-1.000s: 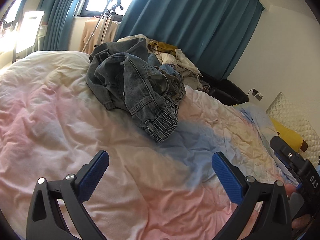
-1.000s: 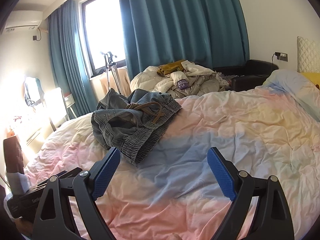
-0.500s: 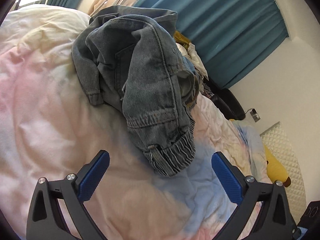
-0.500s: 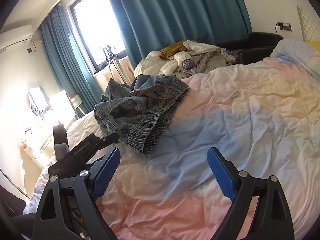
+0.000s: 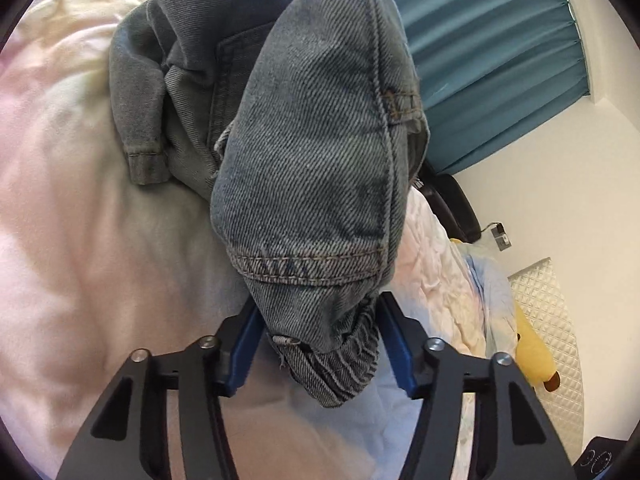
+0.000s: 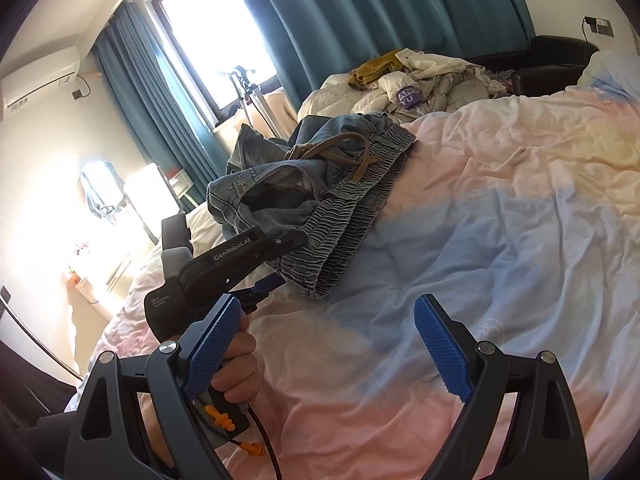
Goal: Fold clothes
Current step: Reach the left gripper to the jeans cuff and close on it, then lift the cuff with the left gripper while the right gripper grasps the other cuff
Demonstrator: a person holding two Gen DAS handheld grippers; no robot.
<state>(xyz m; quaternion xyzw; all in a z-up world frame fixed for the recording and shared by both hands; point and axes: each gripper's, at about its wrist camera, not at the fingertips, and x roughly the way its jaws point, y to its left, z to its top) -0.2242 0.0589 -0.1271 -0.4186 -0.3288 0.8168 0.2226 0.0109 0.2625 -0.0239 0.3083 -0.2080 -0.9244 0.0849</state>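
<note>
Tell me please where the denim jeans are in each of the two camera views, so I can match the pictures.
Left wrist view: the denim jeans fill the centre and top, their elastic hem between the left gripper fingers.
Right wrist view: the jeans lie upper left of centre on the pastel duvet, the left gripper at their near edge.
Shared landmark: the teal curtain.

My left gripper (image 5: 318,330) has its blue pads pressed in on the jeans' (image 5: 320,140) elastic hem. My right gripper (image 6: 324,344) hangs wide open, nothing between its fingers. A hand (image 6: 236,364) grips the left handle.
</note>
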